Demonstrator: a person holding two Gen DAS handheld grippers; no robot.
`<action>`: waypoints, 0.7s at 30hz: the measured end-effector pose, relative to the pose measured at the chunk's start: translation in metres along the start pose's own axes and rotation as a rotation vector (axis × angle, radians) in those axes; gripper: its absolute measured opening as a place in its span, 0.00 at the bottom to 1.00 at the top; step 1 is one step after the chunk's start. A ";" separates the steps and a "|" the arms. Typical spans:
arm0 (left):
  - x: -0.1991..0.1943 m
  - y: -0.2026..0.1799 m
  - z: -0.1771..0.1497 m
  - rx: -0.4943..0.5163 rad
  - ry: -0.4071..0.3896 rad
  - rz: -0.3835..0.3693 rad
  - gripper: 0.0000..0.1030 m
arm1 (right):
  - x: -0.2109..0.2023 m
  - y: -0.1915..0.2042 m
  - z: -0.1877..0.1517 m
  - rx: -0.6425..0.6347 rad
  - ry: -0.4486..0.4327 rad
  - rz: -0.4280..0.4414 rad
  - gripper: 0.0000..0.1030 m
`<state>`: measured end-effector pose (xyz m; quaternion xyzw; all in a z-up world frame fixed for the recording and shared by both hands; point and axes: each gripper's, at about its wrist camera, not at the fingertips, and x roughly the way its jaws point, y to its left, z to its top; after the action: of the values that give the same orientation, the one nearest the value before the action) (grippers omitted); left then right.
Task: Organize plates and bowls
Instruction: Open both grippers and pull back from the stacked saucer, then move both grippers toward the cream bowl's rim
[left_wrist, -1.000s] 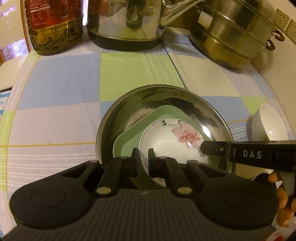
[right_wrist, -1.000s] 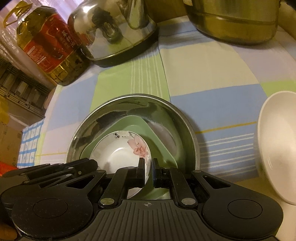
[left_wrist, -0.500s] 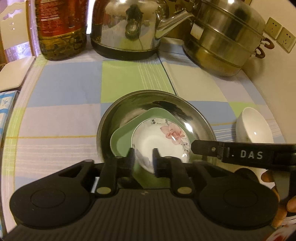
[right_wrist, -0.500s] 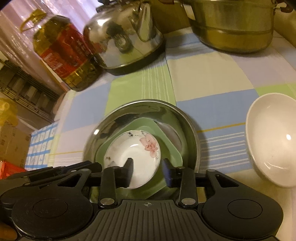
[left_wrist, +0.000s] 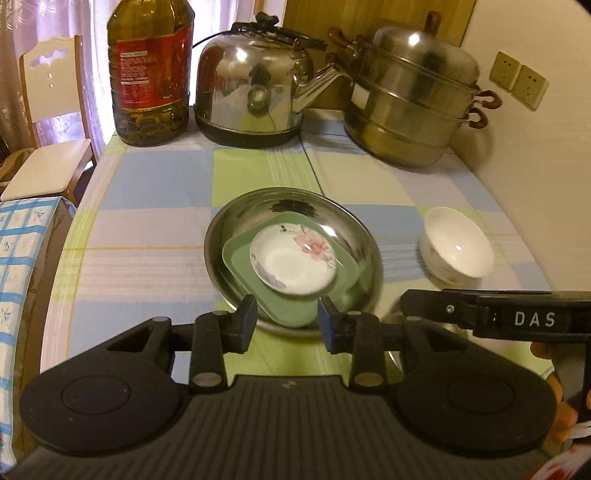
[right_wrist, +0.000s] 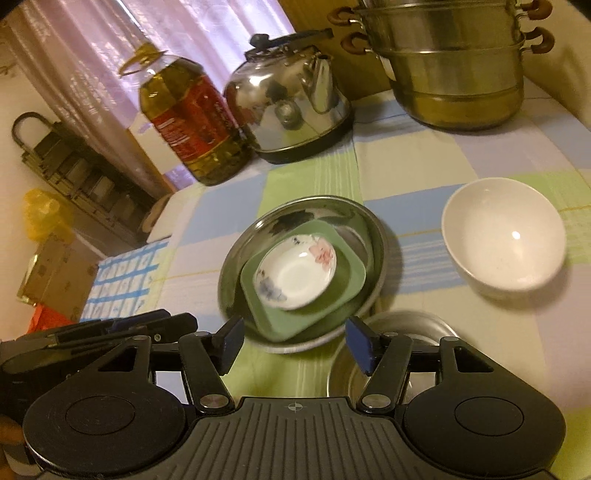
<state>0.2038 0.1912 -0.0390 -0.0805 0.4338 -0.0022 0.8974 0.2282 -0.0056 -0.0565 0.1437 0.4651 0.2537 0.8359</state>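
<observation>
the left gripper (left_wrist: 284, 323) hangs over the near edge of the table, its jaws opening with nothing between them; the stack of dishes shows in the gap but lies beyond the fingertips, untouched. the right gripper (right_wrist: 293, 341) is likewise empty, jaws opening and set wider apart, also short of the stack

in the middle of the checked tablecloth (left_wrist: 147, 229) sits a steel basin (left_wrist: 221, 236). inside it lies a green square plate (left_wrist: 240, 258), turned cornerwise, and on the plate rests a small white saucer with a pink flower (left_wrist: 293, 264) painted on its far right side and a bluish mark on its near left. the three nest one inside the other, the saucer uppermost

to the right of the basin, apart from it, stands a white bowl (right_wrist: 504, 234), upright and empty. nearer than the basin and partly hidden behind the right gripper's right finger lies a second steel dish (right_wrist: 399, 325), just beside the basin's near rim

along the far edge of the table, from left to right: a large oil bottle with a red label (left_wrist: 147, 70), a steel kettle (left_wrist: 251, 85) with its spout pointing right, and a tiered steel steamer pot (left_wrist: 413, 103) with a domed lid. a pale chair (left_wrist: 48, 122) stands off the far left corner, and wall sockets (left_wrist: 517, 79) sit on the wall at far right
</observation>
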 end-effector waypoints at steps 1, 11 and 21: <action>-0.006 -0.004 -0.004 0.000 -0.003 0.003 0.31 | -0.007 0.000 -0.005 -0.006 0.000 0.004 0.59; -0.050 -0.037 -0.047 -0.017 -0.018 0.022 0.33 | -0.061 -0.008 -0.039 -0.047 -0.003 0.038 0.60; -0.077 -0.079 -0.090 -0.053 -0.036 0.038 0.45 | -0.096 -0.031 -0.071 -0.084 0.027 0.051 0.60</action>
<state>0.0904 0.1062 -0.0224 -0.0960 0.4190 0.0278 0.9025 0.1354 -0.0846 -0.0411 0.1168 0.4615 0.2959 0.8282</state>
